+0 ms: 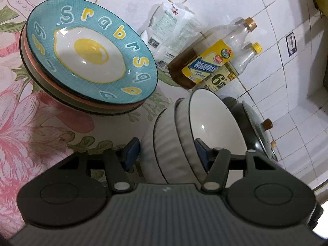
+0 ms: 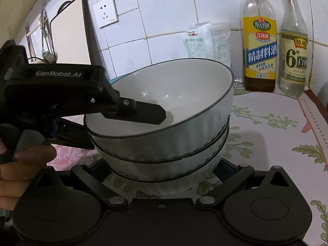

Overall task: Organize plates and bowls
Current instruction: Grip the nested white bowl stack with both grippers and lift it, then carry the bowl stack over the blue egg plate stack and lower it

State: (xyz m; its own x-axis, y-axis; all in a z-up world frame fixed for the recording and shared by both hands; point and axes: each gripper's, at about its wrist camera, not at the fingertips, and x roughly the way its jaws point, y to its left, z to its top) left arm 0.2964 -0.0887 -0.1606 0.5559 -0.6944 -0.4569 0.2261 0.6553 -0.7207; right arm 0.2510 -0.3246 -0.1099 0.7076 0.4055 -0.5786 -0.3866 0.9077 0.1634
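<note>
Now: bowls gripped at the rim, wide jaws around the base

Only the left wrist view shows the stack of plates (image 1: 88, 57), topped by a blue one with a fried-egg design. It lies left of and beyond the stack of bowls (image 1: 172, 135) on the floral tablecloth (image 1: 30, 123). That view also shows a dark lidded pan (image 1: 252, 127) just right of the bowls.

Only the right wrist view shows the wall socket (image 2: 105, 12) above and left of the bowls, and a person's hand (image 2: 12, 176) low to their left. Both views show the cooking-wine bottle (image 2: 259, 47) and the clear vinegar bottle (image 2: 293, 49) behind the bowls to the right.

The left gripper (image 1: 167, 151) stands about half open and is clamped on the bowls' wall: one finger lies inside the tilted top bowl, the other against the outside of the stack.

The right gripper (image 2: 164, 165) has its jaws wide apart on either side of the stack's base. Its pads are hidden behind the bowls, so I cannot tell whether they press.
</note>
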